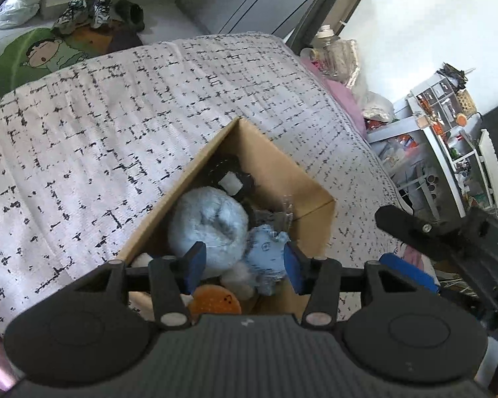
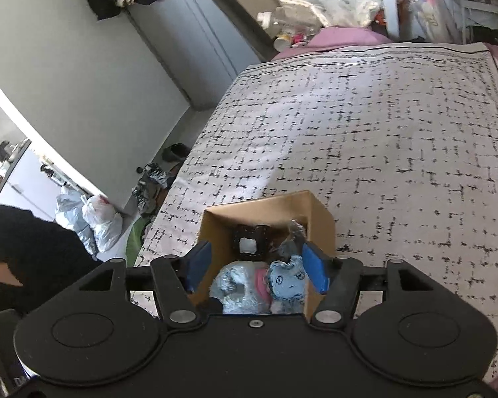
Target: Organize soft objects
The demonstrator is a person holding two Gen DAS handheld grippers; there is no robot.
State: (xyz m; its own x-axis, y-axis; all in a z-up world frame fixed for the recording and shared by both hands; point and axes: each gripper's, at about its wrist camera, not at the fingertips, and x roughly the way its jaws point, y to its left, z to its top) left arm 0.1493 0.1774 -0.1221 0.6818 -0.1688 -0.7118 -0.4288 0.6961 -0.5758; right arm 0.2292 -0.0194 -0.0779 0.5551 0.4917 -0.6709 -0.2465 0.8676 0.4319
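1. Two grippers hang over one cardboard box point(image 1: 310, 179) that stands on a bed, on a white bedspread point(image 1: 116, 126) with a broken black grid pattern.
2. The left gripper point(image 1: 244, 265) points down into the box; its blue pads are apart and nothing is pressed between them — the toys lie below them, inside the box.
3. The right gripper point(image 2: 257, 270) also looks down into the same box. Its blue pads stand apart too, one at the left wall of the box and one at the right wall, and they clamp nothing.
4. In the left wrist view the right gripper shows at the right edge point(image 1: 411, 229), just beside the box.
5. Inside the box lies a pale blue fluffy plush toy point(image 1: 209, 229), and touching it on the right a smaller light blue doll point(image 1: 267, 248) with a drawn face.
6. Nearer to the left camera there is an orange round soft thing point(image 1: 214, 300), partly hidden by the gripper body.
7. At the far corner of the box sits a dark item point(image 2: 250, 238) with a white square patch; what it is I cannot tell.
8. On the floor beyond the bed I see white plastic bags point(image 1: 20, 0), a green cartoon mat point(image 1: 33, 56) and a pile of clothes point(image 1: 96, 13).
9. A person's dark sleeve point(image 2: 26, 248) appears at the left edge of the right wrist view.
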